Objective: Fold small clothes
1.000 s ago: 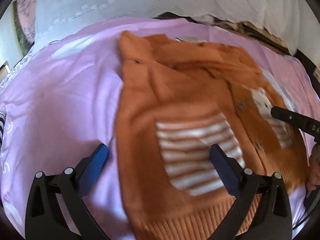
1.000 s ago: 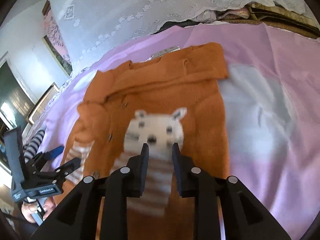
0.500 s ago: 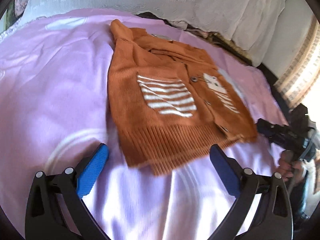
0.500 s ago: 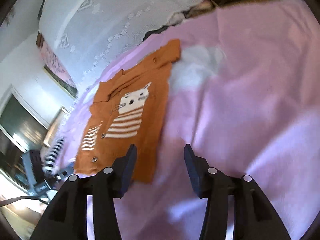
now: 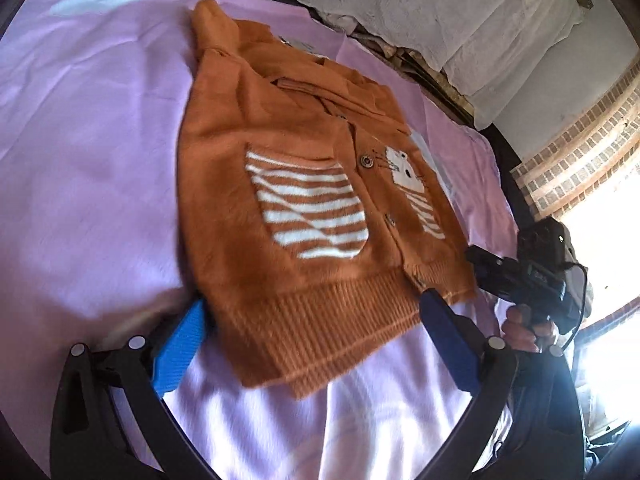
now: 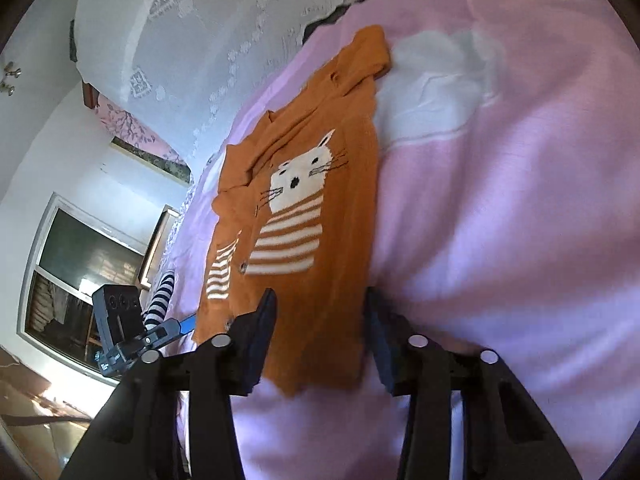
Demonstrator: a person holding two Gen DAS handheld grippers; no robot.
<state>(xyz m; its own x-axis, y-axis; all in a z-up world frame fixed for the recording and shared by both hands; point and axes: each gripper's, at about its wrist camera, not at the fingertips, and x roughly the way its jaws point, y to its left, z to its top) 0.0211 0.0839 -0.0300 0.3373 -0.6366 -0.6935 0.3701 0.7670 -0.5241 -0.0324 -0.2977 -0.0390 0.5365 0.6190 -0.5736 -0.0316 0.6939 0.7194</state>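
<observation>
An orange knit cardigan (image 5: pixel 304 208) with a white cat and striped pockets lies flat on the pink bedsheet (image 5: pixel 80 140), buttoned, its ribbed hem towards me. My left gripper (image 5: pixel 312 304) is open, and its blue pads straddle the left half of the hem without touching it. In the right wrist view the cardigan (image 6: pixel 312 184) stretches away from my right gripper (image 6: pixel 320 296). Its jaws are closing, with the hem's right corner between them and the pads clear of the cloth. A hand (image 5: pixel 524 328) holds the right gripper (image 5: pixel 480 260) at the hem's right end.
White lace bedding (image 5: pixel 460 8) is piled along the far side of the bed. A brick wall (image 5: pixel 580 152) and a bright window stand to the right. A striped garment (image 6: pixel 160 300) lies at the bed's left edge, near a window (image 6: pixel 80 272). Pink sheet (image 6: pixel 500 220) spreads right of the cardigan.
Both grippers drew back from above the cardigan's front to its hem. The right one swung off to the right, then returned to the hem corner with its jaws wider than a second ago.
</observation>
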